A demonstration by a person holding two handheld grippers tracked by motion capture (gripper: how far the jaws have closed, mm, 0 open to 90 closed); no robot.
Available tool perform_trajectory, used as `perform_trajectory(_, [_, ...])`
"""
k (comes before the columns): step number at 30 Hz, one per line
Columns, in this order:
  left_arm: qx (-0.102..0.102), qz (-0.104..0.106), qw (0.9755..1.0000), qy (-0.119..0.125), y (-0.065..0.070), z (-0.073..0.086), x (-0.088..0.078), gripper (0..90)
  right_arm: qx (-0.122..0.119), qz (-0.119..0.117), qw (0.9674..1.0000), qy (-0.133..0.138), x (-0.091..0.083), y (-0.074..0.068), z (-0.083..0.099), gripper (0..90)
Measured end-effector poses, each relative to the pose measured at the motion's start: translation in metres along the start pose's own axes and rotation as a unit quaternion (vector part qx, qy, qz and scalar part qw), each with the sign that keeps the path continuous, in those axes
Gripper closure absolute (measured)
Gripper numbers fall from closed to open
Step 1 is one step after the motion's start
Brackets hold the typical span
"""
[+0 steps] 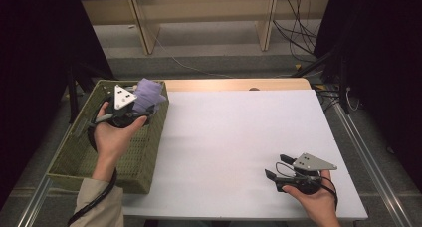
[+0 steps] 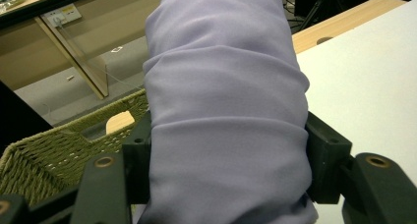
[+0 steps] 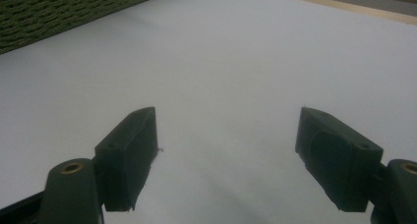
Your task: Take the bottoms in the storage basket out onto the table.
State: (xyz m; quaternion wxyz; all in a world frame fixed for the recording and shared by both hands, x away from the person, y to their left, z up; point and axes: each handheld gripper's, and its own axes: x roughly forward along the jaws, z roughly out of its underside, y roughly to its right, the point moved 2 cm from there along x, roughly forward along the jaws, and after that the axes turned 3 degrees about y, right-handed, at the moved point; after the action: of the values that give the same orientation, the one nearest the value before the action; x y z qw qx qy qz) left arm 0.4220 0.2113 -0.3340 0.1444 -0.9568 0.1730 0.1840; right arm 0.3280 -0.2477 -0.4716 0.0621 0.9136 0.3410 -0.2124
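Now left gripper (image 1: pixel 142 103) jaws pinching lilac cloth roll (image 2: pixel 226 111) over woven basket (image 1: pixel 79 152); right gripper (image 1: pixel 278 168) jaws spread.

Lilac cloth (image 2: pixel 226 111), plain; olive-green woven basket (image 1: pixel 79 157); white table (image 1: pixel 239 147) with a pale wood edge; black jaws

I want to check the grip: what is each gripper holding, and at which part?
The left gripper holds a rolled lilac cloth across its lower part, above the green woven basket. The right gripper holds nothing; its jaws are open.
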Motion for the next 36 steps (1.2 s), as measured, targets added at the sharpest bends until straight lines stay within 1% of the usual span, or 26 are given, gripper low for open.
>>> perform_trajectory(10, [0.0, 0.007, 1.0, 0.005, 0.004, -0.003, -0.001, 37.4, 0.0, 0.0, 1.0, -0.001, 0.0, 0.0, 0.0, 24.7])
perform_trajectory(36, [0.009, 0.025, 0.9996, 0.004, 0.019, -0.005, 0.002, 37.4, 0.0, 0.0, 1.0, -0.001, 0.0, 0.0, 0.0, 24.7])
